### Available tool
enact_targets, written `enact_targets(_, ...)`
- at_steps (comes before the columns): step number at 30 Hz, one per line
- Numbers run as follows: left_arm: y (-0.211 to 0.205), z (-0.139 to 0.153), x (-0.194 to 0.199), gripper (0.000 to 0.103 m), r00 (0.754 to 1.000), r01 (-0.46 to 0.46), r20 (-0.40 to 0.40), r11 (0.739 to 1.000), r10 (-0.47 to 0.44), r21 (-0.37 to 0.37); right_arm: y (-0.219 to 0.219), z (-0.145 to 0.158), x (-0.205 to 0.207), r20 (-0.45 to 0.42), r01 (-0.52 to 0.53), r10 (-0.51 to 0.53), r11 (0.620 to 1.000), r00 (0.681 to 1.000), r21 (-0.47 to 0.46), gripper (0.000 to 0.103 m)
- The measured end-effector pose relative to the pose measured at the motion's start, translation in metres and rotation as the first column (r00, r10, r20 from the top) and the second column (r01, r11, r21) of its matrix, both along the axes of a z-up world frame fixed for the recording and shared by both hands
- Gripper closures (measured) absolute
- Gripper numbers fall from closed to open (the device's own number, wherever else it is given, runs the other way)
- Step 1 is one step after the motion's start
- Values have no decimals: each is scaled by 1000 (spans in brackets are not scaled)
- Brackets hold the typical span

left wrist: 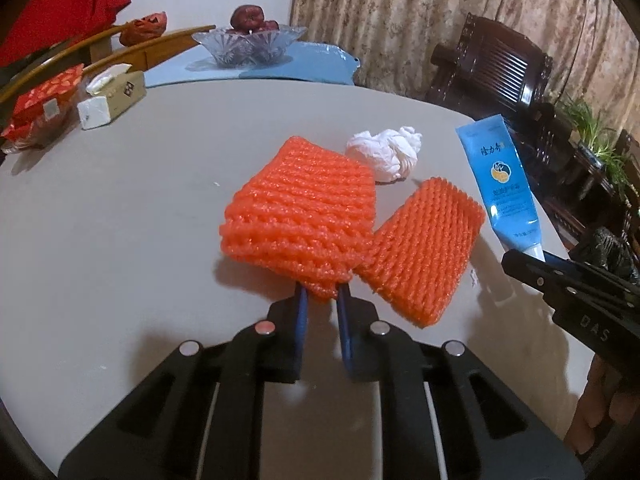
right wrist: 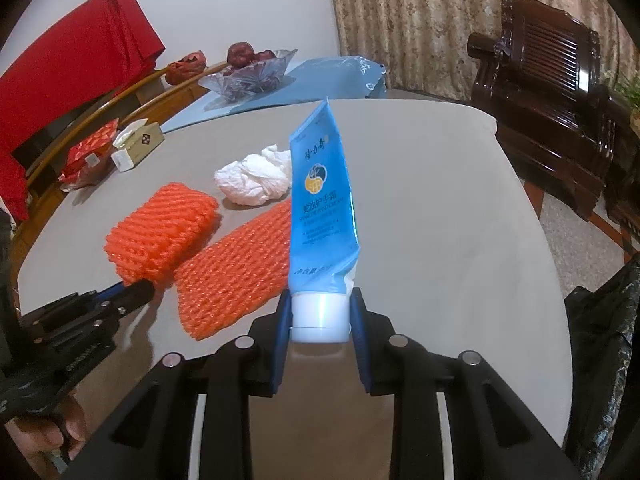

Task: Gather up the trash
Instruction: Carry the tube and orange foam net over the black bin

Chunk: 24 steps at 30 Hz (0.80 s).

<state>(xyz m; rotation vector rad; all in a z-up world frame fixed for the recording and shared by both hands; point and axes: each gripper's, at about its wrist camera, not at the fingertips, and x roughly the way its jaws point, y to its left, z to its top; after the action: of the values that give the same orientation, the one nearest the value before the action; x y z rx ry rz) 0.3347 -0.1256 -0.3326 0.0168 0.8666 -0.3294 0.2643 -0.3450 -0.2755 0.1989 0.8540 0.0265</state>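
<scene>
Left wrist view. L gripper [left wrist: 322,294] is clenched on the near corner of one orange foam net [left wrist: 300,212]; the blue pads pinch the mesh tip, so the net tilts up off the grey table [left wrist: 120,220] w/ its far part raised. Corner grip is probably chosen because the soft mesh squashes thin there. A second foam net [left wrist: 424,248] lies flat just beside it on the right, edges touching or nearly so. A crumpled white tissue [left wrist: 386,152] sits behind both nets, untouched. At the right edge the R gripper's black body comes in, holding the blue tube [left wrist: 500,176] by its cap end.

Right wrist view. R gripper [right wrist: 320,316] is closed on the white cap of the tube, one pad each side; the tube's body sticks up and away from the camera, clear of the table. Cap is the stiff part, hence likely the firmer hold. A black bag [right wrist: 600,340] shows at the right table edge, prob. where trash goes. Both nets and tissue lie left of the tube; a hand [right wrist: 52,436] holds the L tool.
</scene>
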Motion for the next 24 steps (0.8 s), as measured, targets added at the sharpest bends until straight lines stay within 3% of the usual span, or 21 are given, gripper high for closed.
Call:
enact_targets(8,11,28,-27,90,998,-55,35,998,55,13,3,14,-9,12,-8,8,1000,1000,-12,75)
enact_targets(15,17,60,-60,90,991,-120,61,993,118,25,6,44,-32,34,-38,39,999,999,-24,75)
enact_targets(24,-3,83,-93,90,993,-106,63,994,105,8,-9,78,-62,52,-39,41,999,998,-33,75)
